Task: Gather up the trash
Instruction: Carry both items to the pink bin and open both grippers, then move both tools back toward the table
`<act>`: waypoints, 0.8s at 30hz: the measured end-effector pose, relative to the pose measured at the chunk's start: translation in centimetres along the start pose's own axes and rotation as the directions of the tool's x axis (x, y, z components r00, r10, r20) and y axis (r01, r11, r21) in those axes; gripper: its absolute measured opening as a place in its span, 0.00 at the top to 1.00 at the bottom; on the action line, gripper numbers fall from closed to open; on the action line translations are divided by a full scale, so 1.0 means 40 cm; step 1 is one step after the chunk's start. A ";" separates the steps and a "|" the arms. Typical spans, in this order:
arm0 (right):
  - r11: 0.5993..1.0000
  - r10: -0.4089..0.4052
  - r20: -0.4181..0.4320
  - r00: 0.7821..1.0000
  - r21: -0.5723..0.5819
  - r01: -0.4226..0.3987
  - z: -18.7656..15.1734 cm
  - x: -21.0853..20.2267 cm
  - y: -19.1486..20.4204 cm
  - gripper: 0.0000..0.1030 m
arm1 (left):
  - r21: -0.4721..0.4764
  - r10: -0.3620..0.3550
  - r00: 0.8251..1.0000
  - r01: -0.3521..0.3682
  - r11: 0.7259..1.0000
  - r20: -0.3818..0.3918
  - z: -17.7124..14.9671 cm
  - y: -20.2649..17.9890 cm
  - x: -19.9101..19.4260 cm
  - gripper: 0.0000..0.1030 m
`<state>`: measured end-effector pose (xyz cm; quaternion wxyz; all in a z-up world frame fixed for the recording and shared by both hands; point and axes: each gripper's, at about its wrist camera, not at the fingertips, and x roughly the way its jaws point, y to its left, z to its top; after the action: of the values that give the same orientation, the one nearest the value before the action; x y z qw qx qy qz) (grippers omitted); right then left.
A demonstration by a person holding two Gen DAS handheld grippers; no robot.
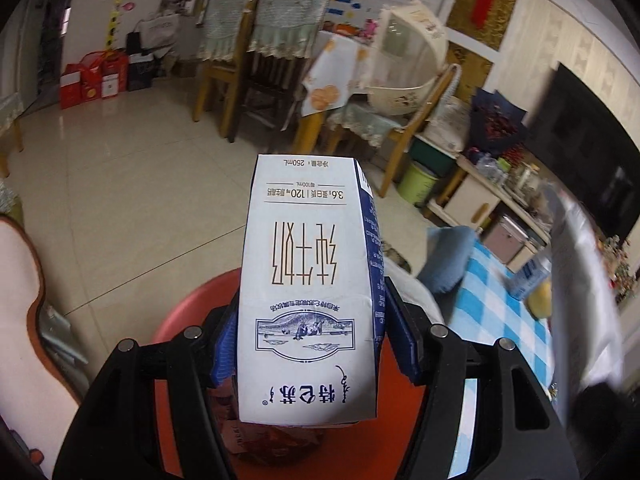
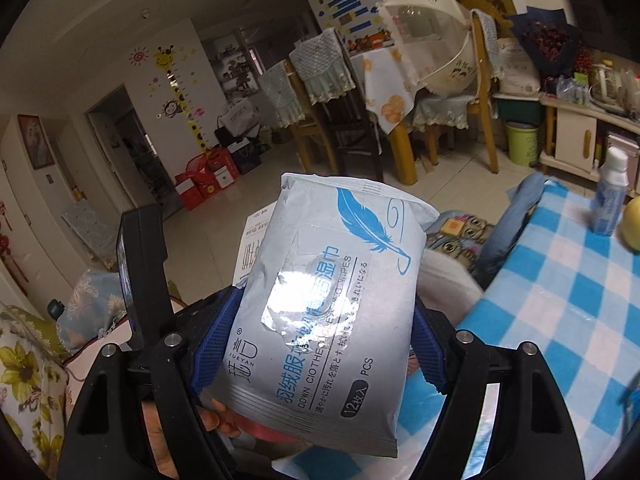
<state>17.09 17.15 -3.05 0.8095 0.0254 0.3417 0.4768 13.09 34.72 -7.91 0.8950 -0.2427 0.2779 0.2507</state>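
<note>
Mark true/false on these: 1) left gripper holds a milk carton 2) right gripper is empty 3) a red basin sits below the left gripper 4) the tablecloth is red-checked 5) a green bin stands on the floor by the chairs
1) True: the left gripper is shut on the milk carton.
2) False: the right gripper clamps a wipes pack.
3) True: the red basin shows under the carton.
4) False: the tablecloth is blue and white checked.
5) True: the green bin stands on the floor beside the chairs.
</note>
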 end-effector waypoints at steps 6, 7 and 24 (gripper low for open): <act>0.987 0.077 -0.053 0.996 0.145 -0.068 -0.031 0.085 -0.051 0.16 | -0.074 0.112 0.993 -0.114 0.991 -0.026 0.011 0.079 0.015 0.28; 0.980 0.094 -0.047 0.994 0.179 -0.084 -0.031 0.083 -0.068 0.16 | -0.076 0.116 0.993 -0.117 0.990 -0.022 0.012 0.081 0.013 0.26; 0.982 -0.158 0.172 0.972 0.126 0.138 0.016 -0.088 -0.146 0.08 | 0.209 -0.075 0.990 0.050 0.977 0.115 -0.019 -0.088 -0.008 0.13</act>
<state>20.78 11.38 -2.84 0.8678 0.0888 0.2938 0.3907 14.63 31.53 -7.24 0.9380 -0.1419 0.2391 0.2069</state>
